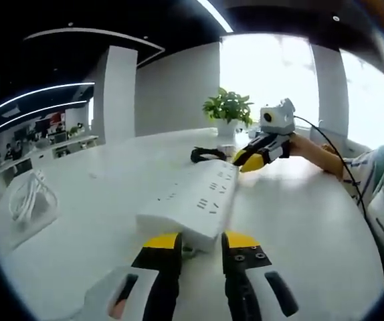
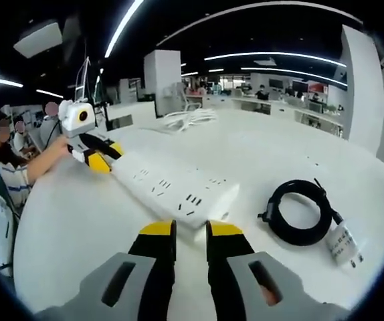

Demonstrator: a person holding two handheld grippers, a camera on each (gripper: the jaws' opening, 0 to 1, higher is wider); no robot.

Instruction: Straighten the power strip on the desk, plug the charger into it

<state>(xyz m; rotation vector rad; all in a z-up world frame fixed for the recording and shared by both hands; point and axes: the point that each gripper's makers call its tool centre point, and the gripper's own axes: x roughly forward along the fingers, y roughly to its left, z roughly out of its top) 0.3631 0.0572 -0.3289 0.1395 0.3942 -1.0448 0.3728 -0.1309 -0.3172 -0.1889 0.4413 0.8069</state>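
Work looks to be at the first step, straightening, and the plugging is not done yet. In the left gripper view, the left gripper sits at the near end of the white power strip, its yellow-tipped fingers a little apart on each side of that end; I cannot tell if they pinch it. The strip lies on the white counter and runs off toward the right gripper, which is at the far end. A green plant in a white pot stands farther back by a bright window, and a white cable bundle lies off to one side. In the right gripper view, the right gripper has its fingers nearly closed, just short of the strip's end, and seems to hold nothing. The left gripper touches the other end. A coiled black cord with a small white charger lies loose beside the strip, not plugged in. I think that is the part left to do. Behind is a big office with long ceiling lights, desks and people sitting.
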